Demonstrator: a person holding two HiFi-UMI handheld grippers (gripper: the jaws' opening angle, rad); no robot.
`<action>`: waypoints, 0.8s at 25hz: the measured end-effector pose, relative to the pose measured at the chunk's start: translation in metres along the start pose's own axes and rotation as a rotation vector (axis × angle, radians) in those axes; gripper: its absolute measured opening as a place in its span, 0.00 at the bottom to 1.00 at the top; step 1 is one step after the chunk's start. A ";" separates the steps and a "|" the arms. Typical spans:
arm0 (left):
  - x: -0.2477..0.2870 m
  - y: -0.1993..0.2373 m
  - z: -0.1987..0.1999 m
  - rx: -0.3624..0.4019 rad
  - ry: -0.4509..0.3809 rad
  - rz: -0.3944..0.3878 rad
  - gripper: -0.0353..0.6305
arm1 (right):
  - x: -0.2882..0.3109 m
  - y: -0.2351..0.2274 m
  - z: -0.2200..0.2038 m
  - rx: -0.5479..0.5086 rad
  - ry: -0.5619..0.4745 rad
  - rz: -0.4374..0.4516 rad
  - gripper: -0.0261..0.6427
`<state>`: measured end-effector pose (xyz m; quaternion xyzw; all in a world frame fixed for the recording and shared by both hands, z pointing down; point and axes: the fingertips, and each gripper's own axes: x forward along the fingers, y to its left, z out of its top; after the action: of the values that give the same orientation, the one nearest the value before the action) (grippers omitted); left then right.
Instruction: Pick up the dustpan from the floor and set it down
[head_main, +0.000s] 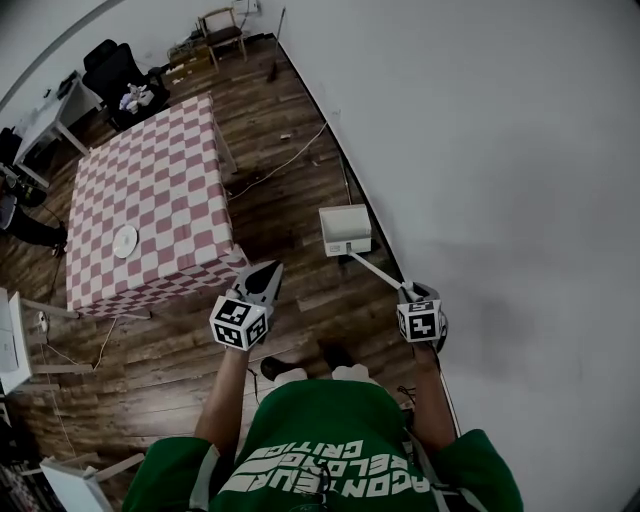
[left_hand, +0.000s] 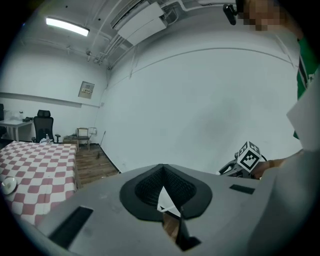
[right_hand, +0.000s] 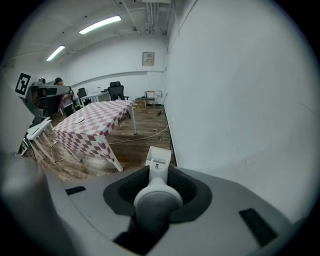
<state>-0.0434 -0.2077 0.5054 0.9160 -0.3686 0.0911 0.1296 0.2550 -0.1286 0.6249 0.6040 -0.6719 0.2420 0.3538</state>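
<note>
My right gripper (head_main: 405, 292) is shut on the long handle (head_main: 375, 268) of a white dustpan. The dustpan's pan (head_main: 345, 230) lies ahead, low over the wood floor beside the wall; I cannot tell if it touches the floor. In the right gripper view the rounded handle (right_hand: 156, 200) fills the space between the jaws of the right gripper (right_hand: 157, 192), and the pan (right_hand: 158, 157) shows beyond it. My left gripper (head_main: 262, 282) hovers to the left near the table corner, jaws together with nothing in them. Its own view shows the left gripper (left_hand: 167, 200) with only a thin slit.
A table with a pink checkered cloth (head_main: 150, 200) stands at the left, a plate (head_main: 125, 241) on it. The white wall (head_main: 500, 150) runs along the right. A cable (head_main: 285, 160) trails over the floor. Chairs (head_main: 120, 75) and a broom (head_main: 277, 45) stand at the far end.
</note>
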 end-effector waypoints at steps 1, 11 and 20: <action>0.003 -0.006 -0.002 0.001 0.005 -0.007 0.06 | 0.001 -0.004 -0.008 0.002 0.012 0.000 0.21; 0.039 -0.061 -0.039 -0.010 0.047 -0.062 0.06 | 0.020 -0.039 -0.091 0.004 0.129 0.022 0.21; 0.064 -0.111 -0.085 -0.027 0.110 -0.153 0.06 | 0.047 -0.058 -0.152 -0.022 0.227 0.034 0.21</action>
<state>0.0730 -0.1464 0.5843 0.9332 -0.2912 0.1264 0.1684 0.3388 -0.0535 0.7514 0.5571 -0.6405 0.3073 0.4300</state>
